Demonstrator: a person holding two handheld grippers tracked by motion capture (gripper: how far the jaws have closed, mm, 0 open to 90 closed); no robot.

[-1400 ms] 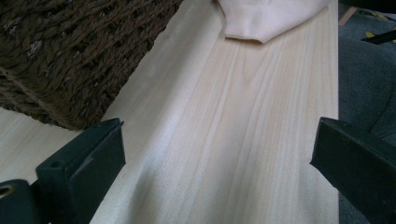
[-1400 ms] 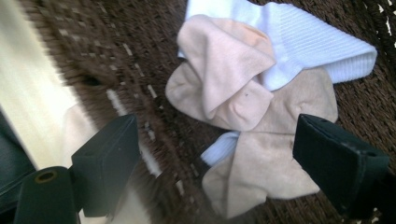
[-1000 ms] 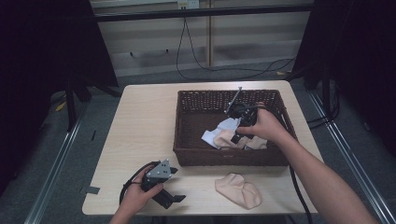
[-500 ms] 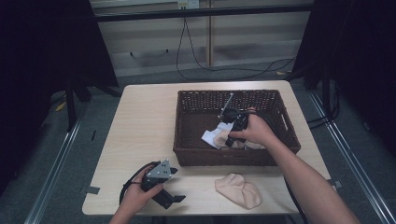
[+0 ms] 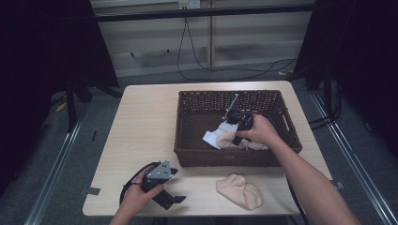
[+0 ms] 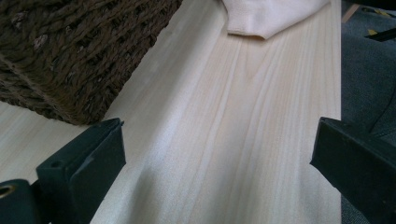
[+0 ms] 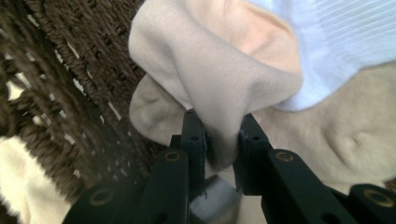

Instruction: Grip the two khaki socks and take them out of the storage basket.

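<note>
A dark wicker basket (image 5: 192,157) stands on the right half of the table and holds a pile of socks. My right gripper (image 5: 236,136) reaches down into it and is shut on a beige sock (image 7: 219,84), pinched in a fold between the jaws. A white ribbed sock (image 7: 341,46) lies over the pile behind it, seen also as the white sock (image 5: 213,137) at the pile's left. A beige sock (image 5: 239,191) lies on the table in front of the basket. My left gripper (image 5: 176,187) rests open on the table near the front edge, nothing between its jaws.
The wooden table (image 5: 145,122) is bare on its left half. The basket corner (image 6: 70,56) sits close ahead of my left gripper, with the loose sock's edge (image 6: 271,16) farther on. Cables trail across the floor behind the table. The table's edge (image 6: 338,84) runs at the right.
My right gripper has moved left and lower inside the basket, onto the sock pile, and has closed on the beige sock. The left gripper has stayed put.
</note>
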